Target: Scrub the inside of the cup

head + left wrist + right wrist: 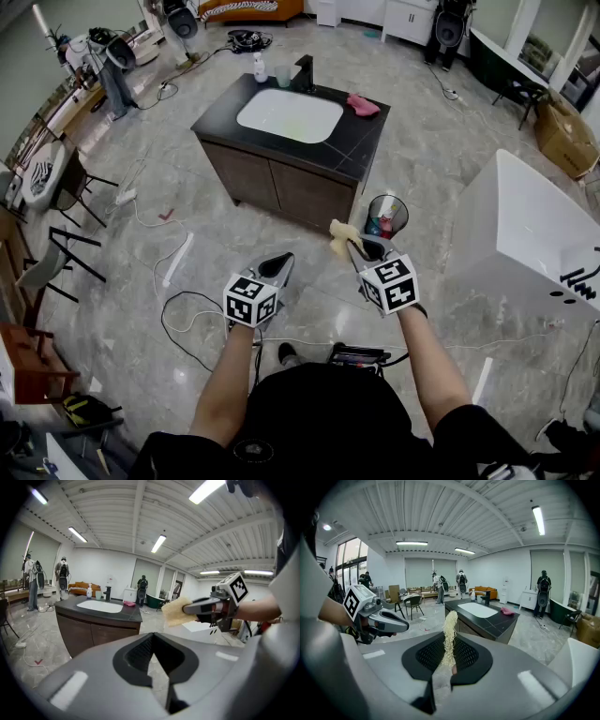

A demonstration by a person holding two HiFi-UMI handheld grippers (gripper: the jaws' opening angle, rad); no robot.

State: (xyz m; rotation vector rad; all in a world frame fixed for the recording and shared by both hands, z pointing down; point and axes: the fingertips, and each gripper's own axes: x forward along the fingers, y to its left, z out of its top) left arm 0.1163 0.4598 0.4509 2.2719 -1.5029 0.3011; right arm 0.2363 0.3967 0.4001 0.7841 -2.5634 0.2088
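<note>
The pale cup (282,75) stands by the black faucet (304,71) at the back of the sink counter (366,141), far ahead of both grippers. My right gripper (356,246) is shut on a yellow sponge (341,233), which shows edge-on between its jaws in the right gripper view as sponge (449,630). My left gripper (278,260) is shut with nothing in it; its jaws meet in the left gripper view at left gripper (154,651). Both are held at waist height over the floor, well short of the counter. The left gripper view also shows the sponge (176,611).
A soap bottle (260,67) and a pink cloth (364,105) lie on the counter beside the white basin (290,115). A wire waste bin (387,216) stands on the floor just beyond the right gripper. A white tub (534,234) is at the right. Cables (178,319) trail across the floor.
</note>
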